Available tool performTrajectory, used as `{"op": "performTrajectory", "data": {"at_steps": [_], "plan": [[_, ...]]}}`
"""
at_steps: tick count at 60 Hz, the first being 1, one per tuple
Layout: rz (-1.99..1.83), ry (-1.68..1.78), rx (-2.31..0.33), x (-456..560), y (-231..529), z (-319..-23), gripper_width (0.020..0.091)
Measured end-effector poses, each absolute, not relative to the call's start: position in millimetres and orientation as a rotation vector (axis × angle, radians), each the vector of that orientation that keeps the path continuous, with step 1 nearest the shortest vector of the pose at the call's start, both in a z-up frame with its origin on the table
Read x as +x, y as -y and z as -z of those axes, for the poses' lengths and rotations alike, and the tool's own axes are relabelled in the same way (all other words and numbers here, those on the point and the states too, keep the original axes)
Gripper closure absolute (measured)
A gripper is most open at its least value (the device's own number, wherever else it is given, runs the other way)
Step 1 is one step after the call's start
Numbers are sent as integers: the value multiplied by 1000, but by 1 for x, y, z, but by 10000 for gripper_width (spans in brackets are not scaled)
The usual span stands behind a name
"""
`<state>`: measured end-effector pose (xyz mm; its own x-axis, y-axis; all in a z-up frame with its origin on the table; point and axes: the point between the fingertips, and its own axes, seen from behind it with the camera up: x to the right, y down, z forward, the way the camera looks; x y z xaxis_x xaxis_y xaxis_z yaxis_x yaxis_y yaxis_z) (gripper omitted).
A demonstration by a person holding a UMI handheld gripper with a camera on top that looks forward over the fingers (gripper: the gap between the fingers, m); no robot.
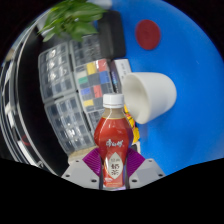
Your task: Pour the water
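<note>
A small bottle with a white cap, reddish drink and a red label stands upright between my fingers. My gripper is shut on the bottle, both purple pads pressing its lower body. Just beyond the bottle, to the right, a white paper cup lies tilted with its opening facing me, over a blue surface.
A colour checker card lies behind the bottle. A clear plastic grid organiser stands to the left, with a green plant beyond it. A red disc sits on the blue surface.
</note>
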<state>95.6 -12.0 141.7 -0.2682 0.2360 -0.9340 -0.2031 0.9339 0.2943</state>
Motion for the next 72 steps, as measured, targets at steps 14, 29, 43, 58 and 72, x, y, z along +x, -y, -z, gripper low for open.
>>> {"op": "performTrajectory", "data": {"at_steps": [14, 29, 43, 58, 72], "plan": [[104, -1686, -611, 102, 39, -192, 808], [690, -1478, -1056, 109, 121, -242, 806], [1098, -1436, -1288, 107, 218, -217, 807], [1094, -1496, -1419, 118, 256, -128, 808], [1073, -1474, -1354, 113, 261, -93, 802]]}}
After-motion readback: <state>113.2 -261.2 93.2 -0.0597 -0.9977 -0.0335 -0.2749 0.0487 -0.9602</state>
